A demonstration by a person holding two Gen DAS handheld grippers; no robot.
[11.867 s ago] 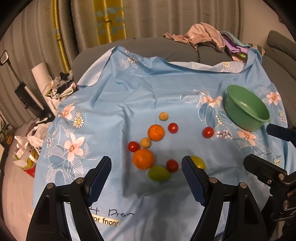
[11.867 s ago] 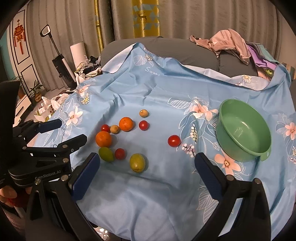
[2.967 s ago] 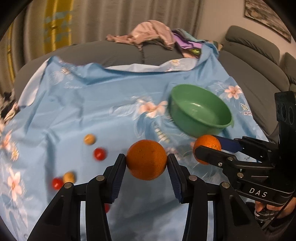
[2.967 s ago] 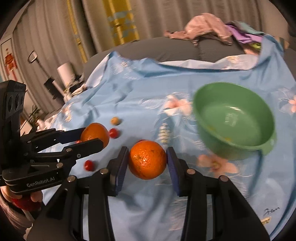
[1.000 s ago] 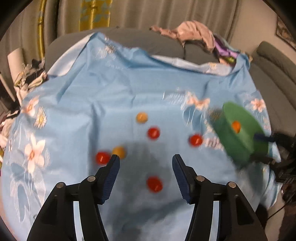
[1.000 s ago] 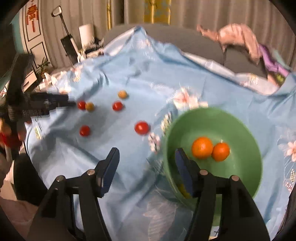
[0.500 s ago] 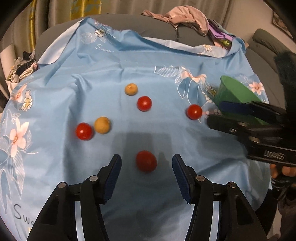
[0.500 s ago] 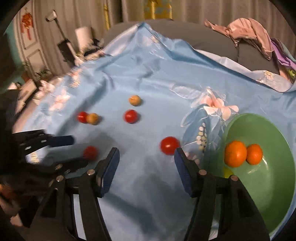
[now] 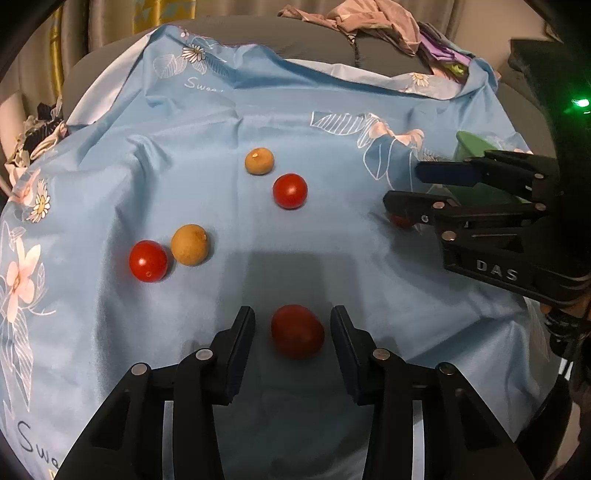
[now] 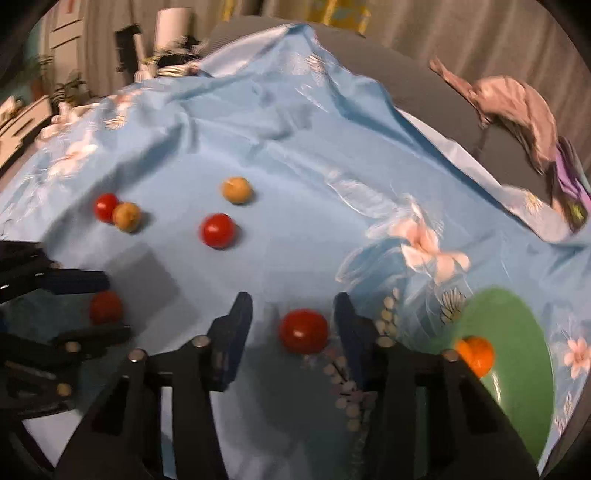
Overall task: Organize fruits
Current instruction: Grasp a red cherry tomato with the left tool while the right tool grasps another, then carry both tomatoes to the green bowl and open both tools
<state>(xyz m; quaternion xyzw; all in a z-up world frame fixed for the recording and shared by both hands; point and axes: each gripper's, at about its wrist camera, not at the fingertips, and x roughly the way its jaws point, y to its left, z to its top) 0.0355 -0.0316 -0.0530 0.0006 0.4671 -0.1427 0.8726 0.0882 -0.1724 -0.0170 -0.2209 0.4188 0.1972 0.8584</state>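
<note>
My left gripper [image 9: 292, 332] is open, its fingers on either side of a red tomato [image 9: 297, 331] on the blue cloth, with a gap on each side. My right gripper [image 10: 293, 325] is open around another red tomato [image 10: 303, 331], also not touching. The right gripper also shows in the left wrist view [image 9: 410, 188], where it hides most of that tomato. The green bowl [image 10: 517, 369] at the lower right holds an orange [image 10: 476, 353]. Two more red tomatoes [image 9: 290, 191] [image 9: 147, 260] and two small tan fruits [image 9: 259, 161] [image 9: 190, 244] lie further out on the cloth.
The flowered blue cloth [image 9: 221, 118] covers a grey sofa or table. A pile of clothes [image 9: 351, 18] lies at the back. The left gripper shows at the left edge of the right wrist view [image 10: 85, 306]. Household clutter stands at the far left.
Both grippers have come down and forward, each now straddling a red tomato. The bowl has slid toward the right edge of the right wrist view.
</note>
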